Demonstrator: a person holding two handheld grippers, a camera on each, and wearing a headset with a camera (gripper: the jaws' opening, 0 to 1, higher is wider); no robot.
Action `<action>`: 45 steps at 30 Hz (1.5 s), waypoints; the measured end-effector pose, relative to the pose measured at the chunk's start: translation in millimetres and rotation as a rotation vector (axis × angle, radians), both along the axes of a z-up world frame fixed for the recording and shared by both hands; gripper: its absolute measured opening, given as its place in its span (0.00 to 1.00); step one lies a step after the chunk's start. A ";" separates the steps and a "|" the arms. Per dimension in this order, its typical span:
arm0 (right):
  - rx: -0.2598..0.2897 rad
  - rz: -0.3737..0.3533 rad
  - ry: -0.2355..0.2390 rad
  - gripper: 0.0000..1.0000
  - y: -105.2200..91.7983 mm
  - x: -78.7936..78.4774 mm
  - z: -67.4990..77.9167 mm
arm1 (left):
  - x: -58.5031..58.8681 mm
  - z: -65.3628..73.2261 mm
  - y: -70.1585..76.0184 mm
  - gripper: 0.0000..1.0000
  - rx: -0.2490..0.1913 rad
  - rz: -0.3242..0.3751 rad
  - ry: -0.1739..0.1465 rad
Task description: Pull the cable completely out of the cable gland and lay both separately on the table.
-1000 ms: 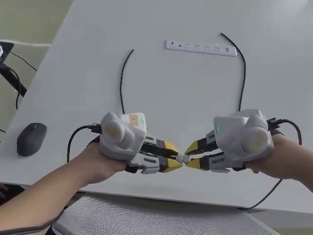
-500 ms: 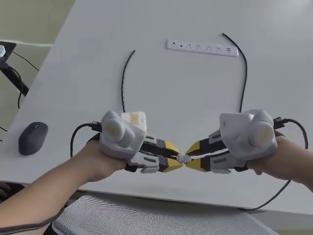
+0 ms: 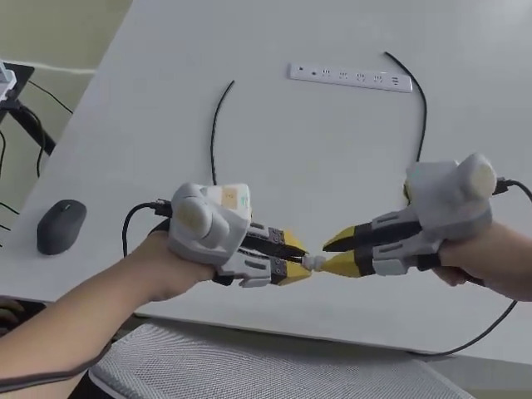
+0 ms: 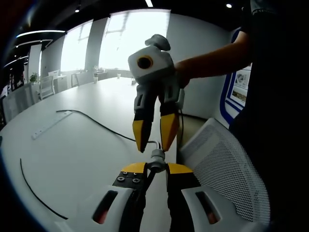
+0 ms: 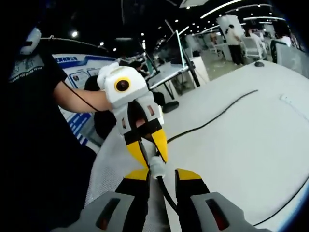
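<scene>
— Why are the two grippers nose to nose above the near edge of the table [image 3: 349, 183]?

— The small white cable gland [image 3: 315, 263] sits right between their tips, held up in the air. The left gripper [image 3: 298, 266] has its jaws drawn narrow onto the gland. I judge it is acting as the anchor.

— And the right gripper [image 3: 334, 254]?

— Its jaws stand a little apart at the gland's other end. In the right gripper view the black cable [image 5: 167, 194] leaves the gland and runs back between them. Whether they pinch it, I cannot tell.

— So the cable isn't out?

— No, it is threaded in the gland. Opposed grips along one line make sense here. One hand steadies while the other can draw straight away, which should keep the cable from binding. Neither part lies on the table yet.
</scene>
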State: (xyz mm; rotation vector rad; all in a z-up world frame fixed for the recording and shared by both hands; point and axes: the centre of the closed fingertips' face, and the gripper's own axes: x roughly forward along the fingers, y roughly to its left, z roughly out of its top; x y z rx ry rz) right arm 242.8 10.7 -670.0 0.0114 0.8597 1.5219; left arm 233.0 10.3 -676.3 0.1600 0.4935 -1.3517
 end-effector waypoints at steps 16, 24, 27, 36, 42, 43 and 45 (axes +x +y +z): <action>0.107 -0.016 0.254 0.12 0.5 -15.5 8.0 | -0.3 13.3 -8.0 0.15 0.001 -0.011 -0.048; 0.126 0.000 0.228 0.08 0.3 -19.3 9.9 | -2.2 12.0 -10.9 0.15 0.019 -0.022 -0.047; 0.122 0.014 0.146 0.07 0.0 -16.8 7.8 | -1.1 9.8 -11.2 0.15 0.029 -0.018 -0.048; 0.040 0.124 -0.119 0.07 -0.4 -21.5 6.3 | -2.1 7.3 -11.3 0.15 0.023 -0.010 0.009; -0.006 0.157 -0.275 0.07 0.3 -21.0 0.6 | -1.8 4.2 -10.0 0.15 0.026 0.001 0.042; -0.009 0.160 -0.292 0.07 0.6 -21.8 -0.1 | -1.6 3.1 -9.4 0.15 0.025 0.009 0.063; -0.021 0.169 -0.344 0.07 0.7 -22.6 -1.8 | -2.2 1.7 -9.1 0.15 0.025 0.007 0.065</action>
